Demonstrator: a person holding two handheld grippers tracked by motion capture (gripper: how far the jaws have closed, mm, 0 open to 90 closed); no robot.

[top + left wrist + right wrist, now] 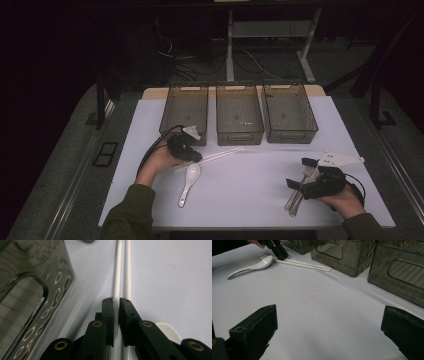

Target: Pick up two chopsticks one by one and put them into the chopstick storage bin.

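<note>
Your left gripper (pixel 116 302) pinches one of the two white plastic chopsticks (pixel 117 270); your right gripper (pixel 329 322) stands spread wide over bare table.

The chopstick pair lies on the white tabletop (pixel 240 185) just in front of the left and middle of three smoky translucent plastic bins (pixel 239 114), with the second stick just beside the gripped one. Your left jaws are nearly together, pads pressing the left stick near its end. A white ceramic soup spoon (pixel 189 181) lies just beside that gripper, bowl toward the sticks. Your right jaws hold nothing; metal cutlery (pixel 296 195), its type not discernible, lies under that gripper in the high view.
</note>
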